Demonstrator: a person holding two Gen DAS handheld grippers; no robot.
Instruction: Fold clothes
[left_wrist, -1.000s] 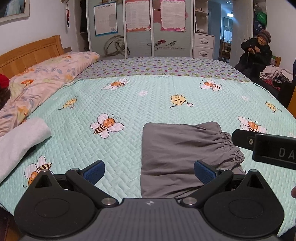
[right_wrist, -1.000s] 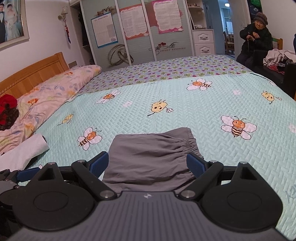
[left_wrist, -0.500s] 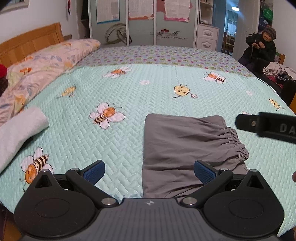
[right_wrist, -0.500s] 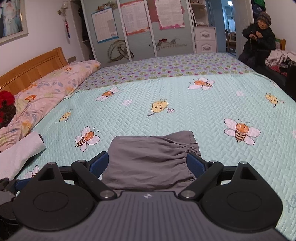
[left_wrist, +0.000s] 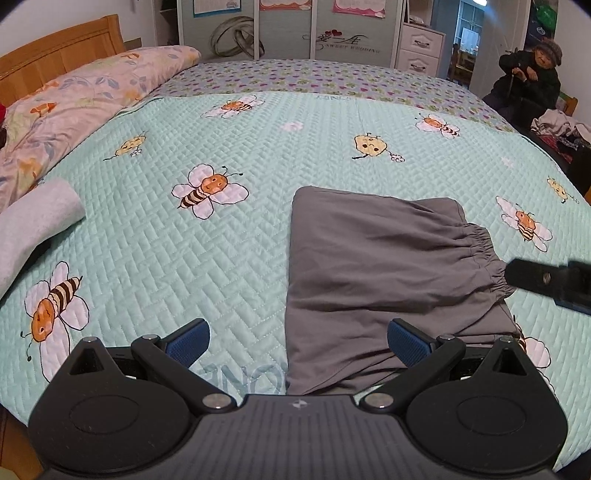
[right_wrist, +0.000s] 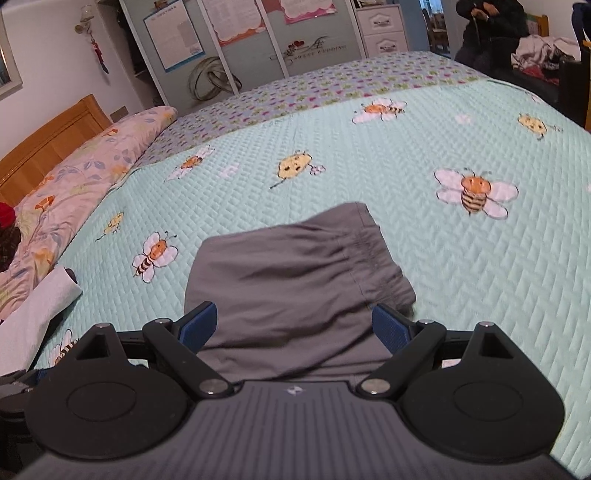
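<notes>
Folded grey pants (left_wrist: 384, 266) with an elastic waistband lie on the mint bee-print bedspread (left_wrist: 258, 155). My left gripper (left_wrist: 297, 339) is open, hovering over the pants' near left edge. My right gripper (right_wrist: 293, 326) is open, low over the near part of the pants (right_wrist: 295, 273), fingers straddling the cloth. The right gripper's finger (left_wrist: 546, 282) shows at the right edge of the left wrist view, beside the waistband. Neither gripper holds anything.
A folded white cloth (left_wrist: 33, 225) lies at the left of the bed, also in the right wrist view (right_wrist: 37, 314). A floral pillow (left_wrist: 74, 99) and wooden headboard (left_wrist: 55, 59) are at far left. A person (left_wrist: 528, 81) sits beyond the bed's far right corner.
Both grippers have dropped lower and closer to the pants. The right gripper has tilted and moved down beside the waistband. The pants lie as before.
</notes>
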